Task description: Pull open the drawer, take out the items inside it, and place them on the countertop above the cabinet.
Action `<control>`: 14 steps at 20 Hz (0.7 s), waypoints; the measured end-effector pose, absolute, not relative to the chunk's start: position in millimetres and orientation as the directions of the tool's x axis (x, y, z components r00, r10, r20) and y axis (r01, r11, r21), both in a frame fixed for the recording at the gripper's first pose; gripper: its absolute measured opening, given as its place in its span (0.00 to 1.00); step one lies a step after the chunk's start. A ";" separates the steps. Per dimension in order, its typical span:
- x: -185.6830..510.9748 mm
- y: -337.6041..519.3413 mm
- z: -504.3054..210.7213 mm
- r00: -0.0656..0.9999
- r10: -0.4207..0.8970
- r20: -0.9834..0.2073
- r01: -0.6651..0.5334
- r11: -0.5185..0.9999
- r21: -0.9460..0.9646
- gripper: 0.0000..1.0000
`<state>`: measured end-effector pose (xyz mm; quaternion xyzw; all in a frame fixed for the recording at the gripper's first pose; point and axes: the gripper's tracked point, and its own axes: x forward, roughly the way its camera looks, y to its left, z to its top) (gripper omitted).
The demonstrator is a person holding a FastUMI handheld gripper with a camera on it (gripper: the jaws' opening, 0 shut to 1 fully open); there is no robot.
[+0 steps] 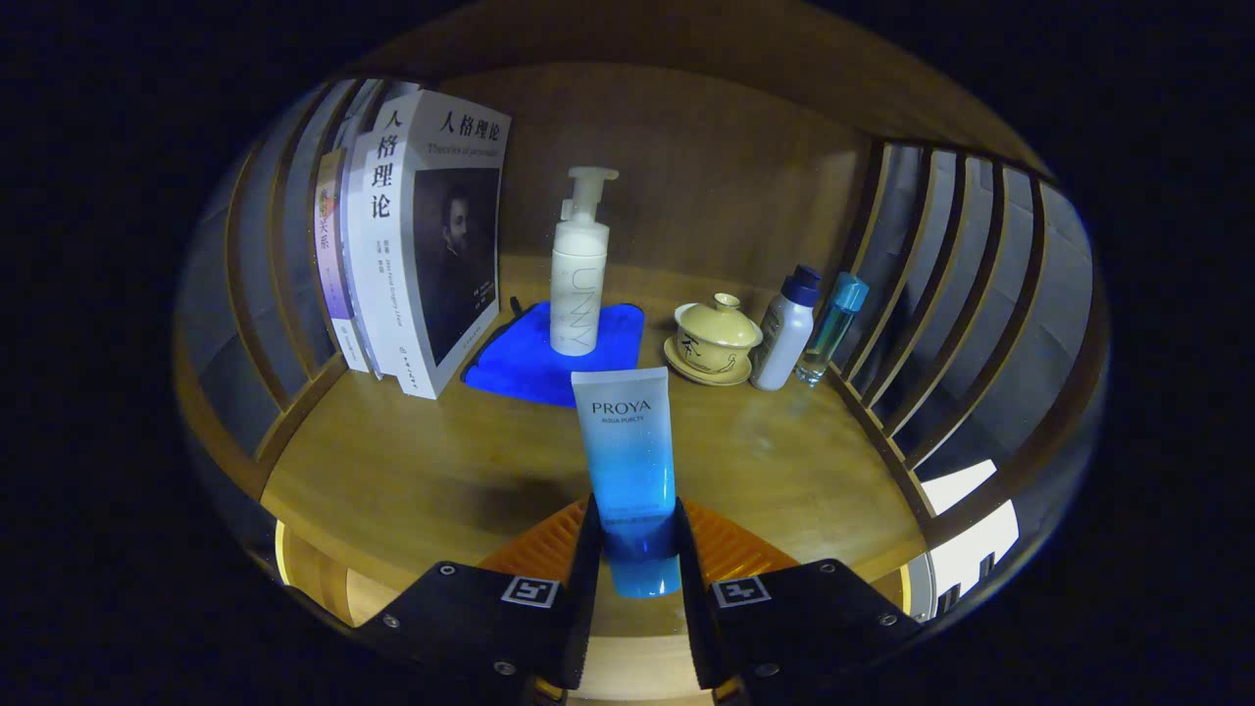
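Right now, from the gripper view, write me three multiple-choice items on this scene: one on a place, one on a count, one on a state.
1. Where does the white pump bottle stand?
A. on the folded blue cloth
B. on top of the upright white books
C. inside the lidded yellow ceramic cup

2. How many small bottles stand just right of the lidded cup?
A. none
B. two
C. five

3. What are the gripper fingers doing?
A. spread wide with nothing between them
B. shut on the blue squeeze tube
C. shut on the pump bottle

Answers: 1 A, its base sits on the cloth. 2 B, a white blue-capped bottle and a clear teal-capped bottle. 3 B, both fingers press the tube's lower end.
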<state>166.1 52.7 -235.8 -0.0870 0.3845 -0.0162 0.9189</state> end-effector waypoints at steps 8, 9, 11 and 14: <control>178.8 44.9 -254.9 0.689 -0.086 -0.720 -0.055 0.984 -0.170 0.44; 179.8 44.1 -256.5 0.686 -0.081 -0.723 -0.055 0.985 -0.162 0.45; 186.2 43.9 -258.2 0.697 -0.063 -0.714 -0.059 0.988 -0.145 0.46; 187.2 37.1 -247.6 0.726 -0.080 -0.683 -0.044 0.986 -0.161 0.60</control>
